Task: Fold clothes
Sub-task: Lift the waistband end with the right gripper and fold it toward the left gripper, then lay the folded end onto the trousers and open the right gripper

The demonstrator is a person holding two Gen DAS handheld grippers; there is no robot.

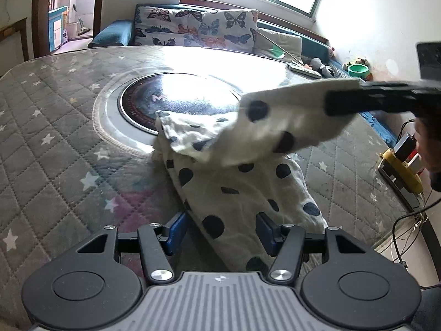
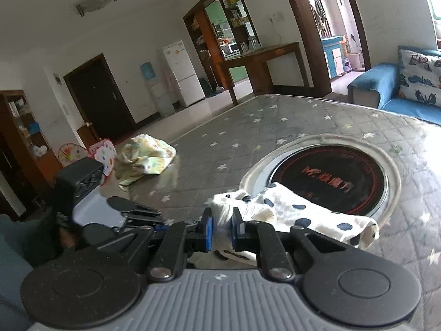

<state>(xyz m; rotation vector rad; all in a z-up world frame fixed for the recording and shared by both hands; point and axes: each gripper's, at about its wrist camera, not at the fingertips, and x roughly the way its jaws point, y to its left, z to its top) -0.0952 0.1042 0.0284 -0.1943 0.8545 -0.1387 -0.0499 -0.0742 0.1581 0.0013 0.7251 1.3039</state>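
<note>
The spotted cloth lies on the quilted surface, its far end over the dark round plate. The right hand-held gripper pinches one edge tight and lifts it; the left hand-held gripper stands half open around the near end, gripping nothing. The cloth looks light, limp and wrinkly (it should sag wherever unsupported), so corners or a hem seem best to hold. Its outline is bunched and hard to read, and the near end is cut off behind the left gripper.

White dark-spotted garment, partly lifted
</note>
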